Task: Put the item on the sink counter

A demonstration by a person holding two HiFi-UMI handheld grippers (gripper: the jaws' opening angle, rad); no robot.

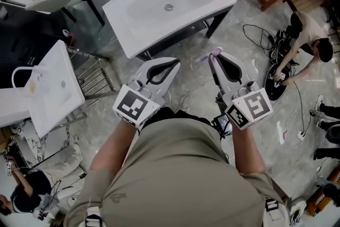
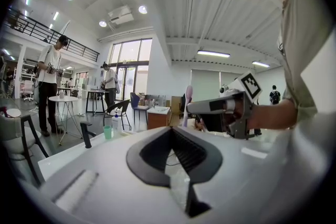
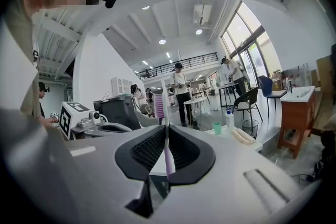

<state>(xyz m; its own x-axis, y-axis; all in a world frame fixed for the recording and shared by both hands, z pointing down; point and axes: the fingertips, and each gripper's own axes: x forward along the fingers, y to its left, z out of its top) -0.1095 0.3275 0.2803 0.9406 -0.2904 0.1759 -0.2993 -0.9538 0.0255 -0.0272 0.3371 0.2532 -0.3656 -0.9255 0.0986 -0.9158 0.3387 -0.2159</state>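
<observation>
Two tools hover well short of the white sink tabletop (image 1: 139, 14). The right tool (image 3: 166, 127) is clamped on what looks like a lilac toothbrush (image 3: 168, 161), held upright; the left tool (image 2: 171, 128) has its jaws together, empty.

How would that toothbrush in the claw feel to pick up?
Probably light: the toothbrush is thin, and the right claw holds it upright by its handle alone. Likely stiff, since it stands straight. On the sink counter its slim handle might roll.
</observation>
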